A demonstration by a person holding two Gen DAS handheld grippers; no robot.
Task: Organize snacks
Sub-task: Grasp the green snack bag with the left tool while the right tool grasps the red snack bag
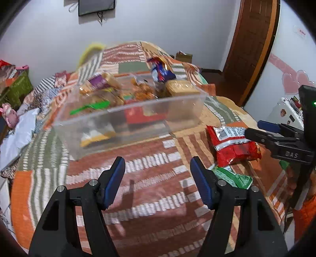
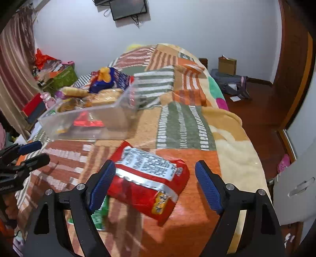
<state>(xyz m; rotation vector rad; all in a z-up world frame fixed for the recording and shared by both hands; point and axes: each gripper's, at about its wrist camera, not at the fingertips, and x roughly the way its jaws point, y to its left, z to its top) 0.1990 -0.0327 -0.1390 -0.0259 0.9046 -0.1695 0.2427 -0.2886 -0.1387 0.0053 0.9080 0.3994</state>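
Red packet (image 2: pixel 147 181) — one — lies between wide right tongs (image 2: pixel 156 185).

- A patchwork blanket (image 2: pixel 185 122) is spread over the bed.
- A dark screen (image 2: pixel 128 8) is mounted on the white wall.
- A brown wooden door (image 1: pixel 250 39) is seen at the right.

On the bed (image 1: pixel 158 197) ahead of me sits the bin (image 1: pixel 128 120), with snack packs (image 1: pixel 138 89) piled in it, one bag (image 1: pixel 161 69) standing at its far side. To the right of the bin, nearer me, a chip bag (image 2: pixel 150 181) lies flat on the blanket, and a smaller packet (image 1: pixel 233 177) lies just beside it on its near side. My left tool (image 1: pixel 158 183) hangs over bare blanket before the bin, while my right tool (image 2: pixel 155 185) is over the chip bag, its fingers spread to either side of it.
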